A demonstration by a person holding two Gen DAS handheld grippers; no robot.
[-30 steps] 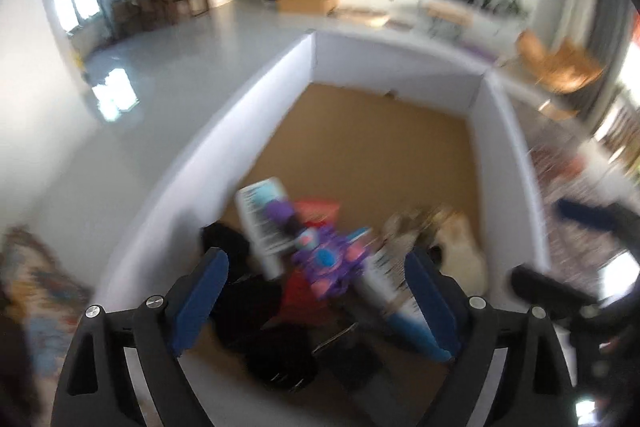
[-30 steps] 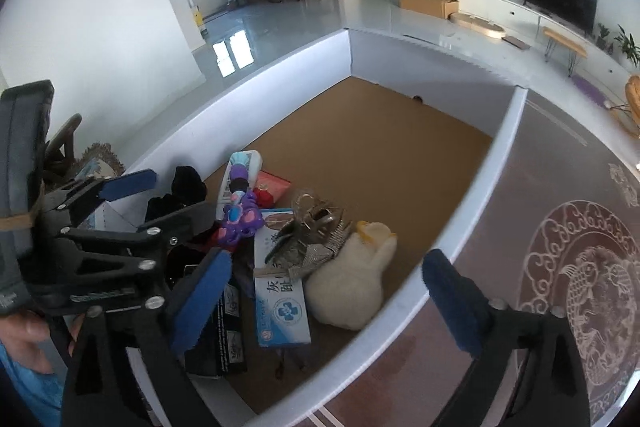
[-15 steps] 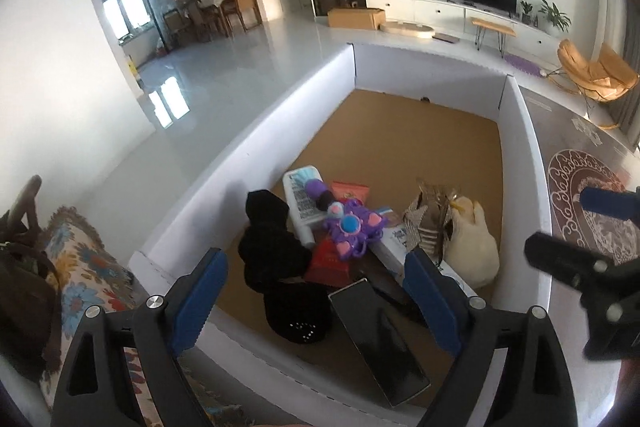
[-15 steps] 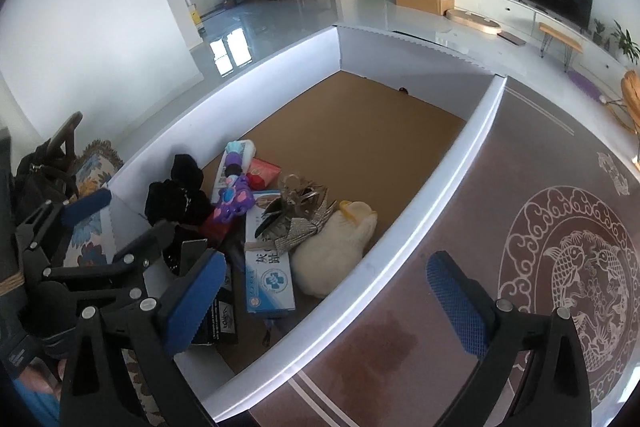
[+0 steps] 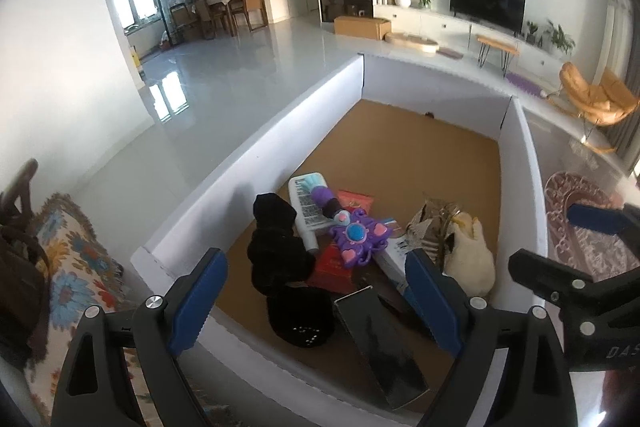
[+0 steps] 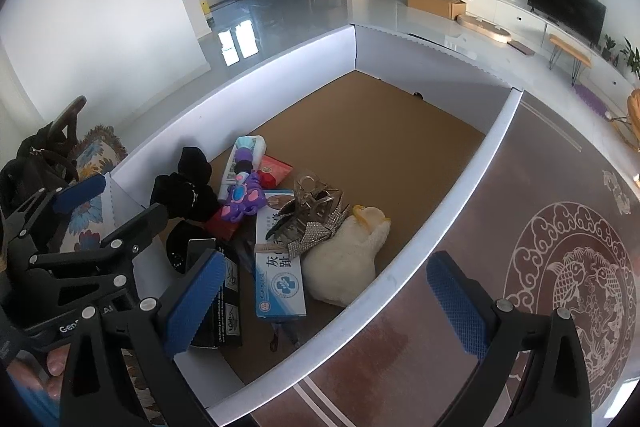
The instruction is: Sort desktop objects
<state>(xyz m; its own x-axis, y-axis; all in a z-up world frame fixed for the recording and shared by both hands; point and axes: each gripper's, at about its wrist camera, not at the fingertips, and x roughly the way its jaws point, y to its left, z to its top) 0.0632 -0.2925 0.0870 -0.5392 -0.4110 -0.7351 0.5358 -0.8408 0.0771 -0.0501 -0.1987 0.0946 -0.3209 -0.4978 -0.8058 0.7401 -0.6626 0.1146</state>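
Note:
A pile lies at the near end of a white-walled pen (image 5: 280,123) with a brown floor. It holds black cloth (image 5: 276,247), a white tube (image 5: 306,203), a purple toy (image 5: 358,237), a red packet (image 5: 355,199), a sparkly silver piece (image 6: 316,219), a cream plush (image 6: 348,259), a blue-and-white carton (image 6: 280,279) and a black flat box (image 5: 376,339). My left gripper (image 5: 316,299) hangs open above the pen's near wall, holding nothing. My right gripper (image 6: 326,303) is open over the pen's right wall, also with nothing in it.
A patterned brown rug (image 6: 560,267) lies right of the pen. A flowered cushion (image 5: 68,259) and a dark bag (image 5: 16,267) sit to the left. The far half of the pen floor (image 6: 360,115) is bare cardboard. A person's hand (image 6: 56,363) holds the left gripper.
The left gripper pulled back and up from close over the pile; the pen's near wall now shows below it. The right gripper barely moved.

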